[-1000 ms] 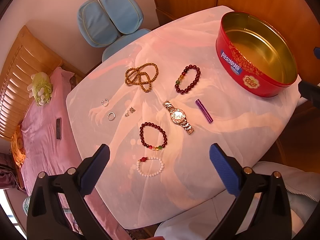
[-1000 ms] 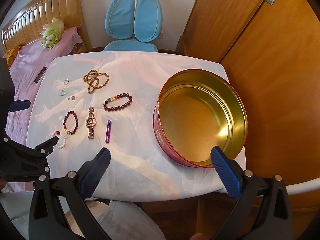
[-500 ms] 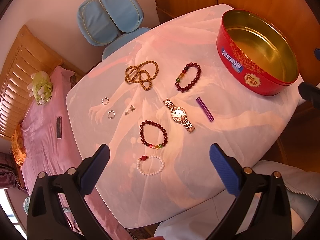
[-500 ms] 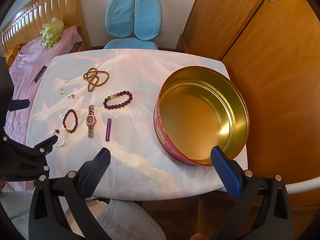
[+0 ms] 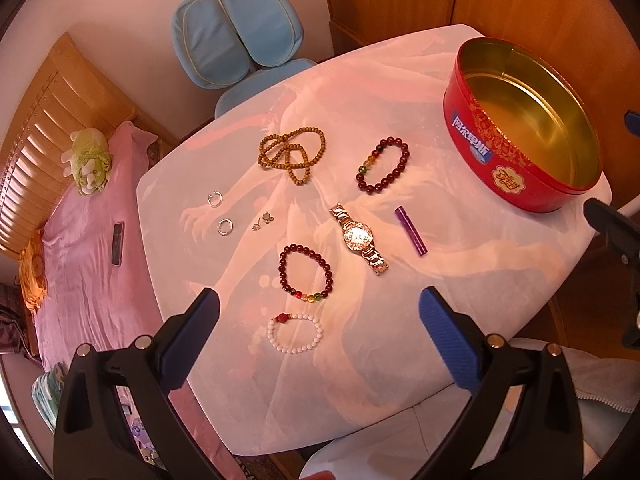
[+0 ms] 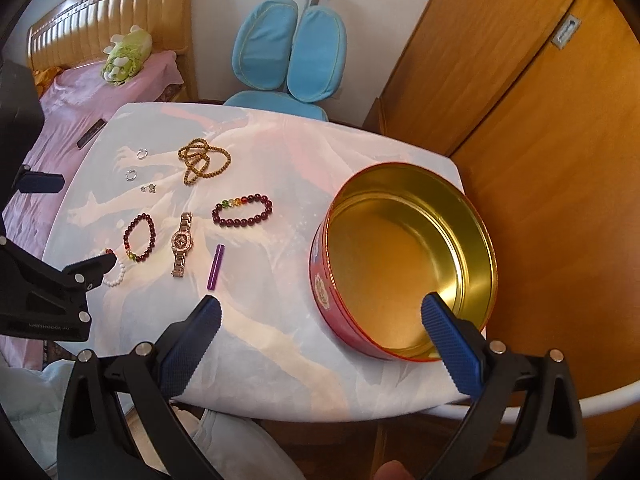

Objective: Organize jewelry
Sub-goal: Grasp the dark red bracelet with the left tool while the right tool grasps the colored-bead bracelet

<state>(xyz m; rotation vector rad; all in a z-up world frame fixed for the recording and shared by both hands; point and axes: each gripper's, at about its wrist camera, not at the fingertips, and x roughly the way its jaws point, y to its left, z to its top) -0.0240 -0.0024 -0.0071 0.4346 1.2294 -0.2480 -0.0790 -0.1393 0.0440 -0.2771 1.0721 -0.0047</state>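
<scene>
**Start of sort: nothing picked, tin empty**

Left hand-held gripper [image 5: 319, 312]: blue pads spread wide, nothing between them, held above the near edge of the white-draped worktop [image 5: 500, 248]. Right hand-held gripper [image 6: 320, 316]: also spread and empty, poised over the near rim of the round red tin with gold interior [image 6: 404, 260]. Tin interior shows bare metal only; it sits at the right end of the worktop, well apart from the jewelry.

Jewelry, all flat on the cloth and separate from one another:
- white bead bracelet with a red bead [image 5: 295, 333], closest to the left pads
- dark red bead bracelet with coloured beads [image 5: 305, 274], just beyond it
- gold-and-silver wristwatch [image 5: 359, 239]
- small purple metal tube [image 5: 411, 231], beside the watch
- second dark red bead bracelet [image 5: 383, 165], nearer the tin
- tangled brown wooden bead strand [image 5: 292, 154]
- two silver hoop earrings [image 5: 220, 214] and a pair of small studs [image 5: 263, 221], far left

Judgement: this is the approach step before the first grasp; no piece is in the tin yet. Likely next move is to lower the left pads onto the white bracelet, straddle one side of the bead loop, close, lift and carry to the tin. Studs look too small for an easy pinch; expect them to need care
</scene>
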